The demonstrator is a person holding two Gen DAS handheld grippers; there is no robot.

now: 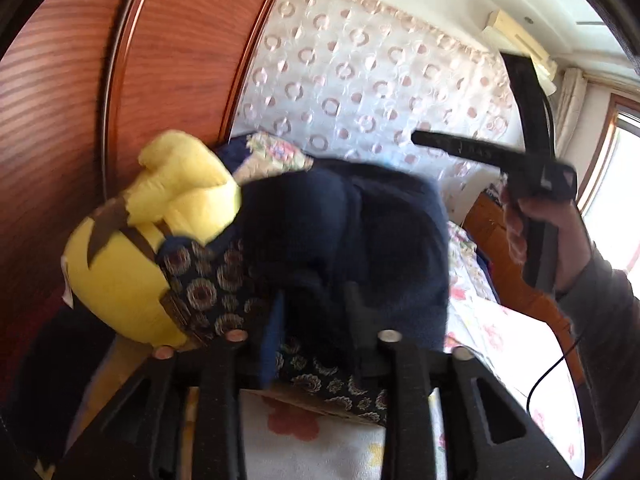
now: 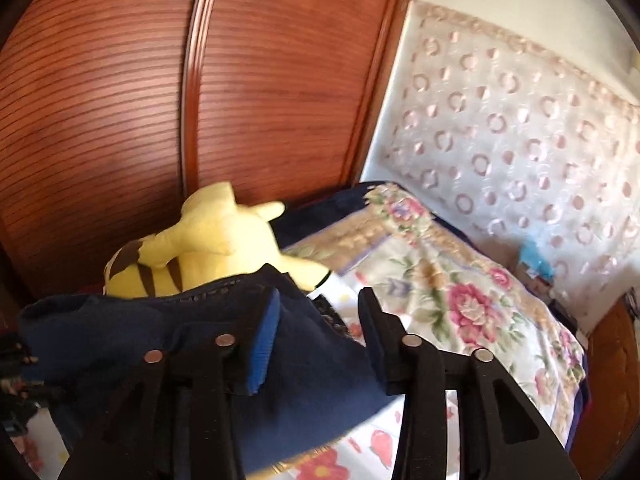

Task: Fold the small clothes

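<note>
Left claw (image 1: pixel 316 320): clenched on a bunched navy garment (image 1: pixel 360 232), lifted clear of the bed, cloth hanging over and around both fingers. Blur softens the detail.

Right claw (image 2: pixel 320 320): fingers parted; navy garment (image 2: pixel 160 340) drapes across the blue-padded left finger (image 2: pixel 264 344), but whether it is pinched cannot be told. From the left wrist view this tool shows raised at the right, in the person's hand (image 1: pixel 560 236).

Garment: held in the air above the floral bedsheet (image 2: pixel 460 300), crumpled, no flat panel or crease showing.

Surroundings: yellow Pikachu plush (image 2: pixel 208 240) beside the wooden wardrobe (image 2: pixel 120 100); paisley-patterned dark fabric (image 1: pixel 208 280) under the plush; patterned curtain (image 2: pixel 520 120) behind.

Progress, as judged: early. Item picked up only; spreading flat, folding and setting down remain.
</note>
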